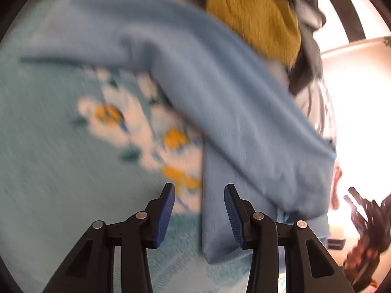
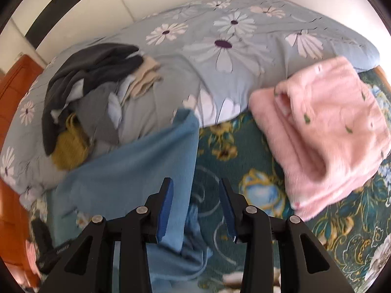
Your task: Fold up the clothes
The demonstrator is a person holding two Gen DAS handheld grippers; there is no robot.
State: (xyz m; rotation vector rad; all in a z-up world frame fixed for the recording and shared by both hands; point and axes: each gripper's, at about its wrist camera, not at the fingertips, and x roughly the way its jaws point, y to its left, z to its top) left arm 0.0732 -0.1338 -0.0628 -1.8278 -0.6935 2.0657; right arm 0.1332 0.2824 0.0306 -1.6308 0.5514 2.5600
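A light blue garment [image 1: 220,92] lies spread on the bed, one long part running down between my left gripper's [image 1: 199,213] open blue-padded fingers. The left gripper holds nothing. In the right wrist view the same blue garment [image 2: 136,168] lies left of centre, its right edge passing just inside the left finger of my right gripper [image 2: 196,210], which is open and empty above the floral bedcover [image 2: 244,161].
A pile of unfolded clothes, dark grey, beige and mustard yellow [image 2: 70,146], sits on a grey daisy-print duvet [image 2: 220,44]. The mustard piece also shows in the left wrist view [image 1: 256,14]. A folded pink fleece blanket [image 2: 325,131] lies at the right. An orange wooden cabinet [image 2: 12,112] stands left.
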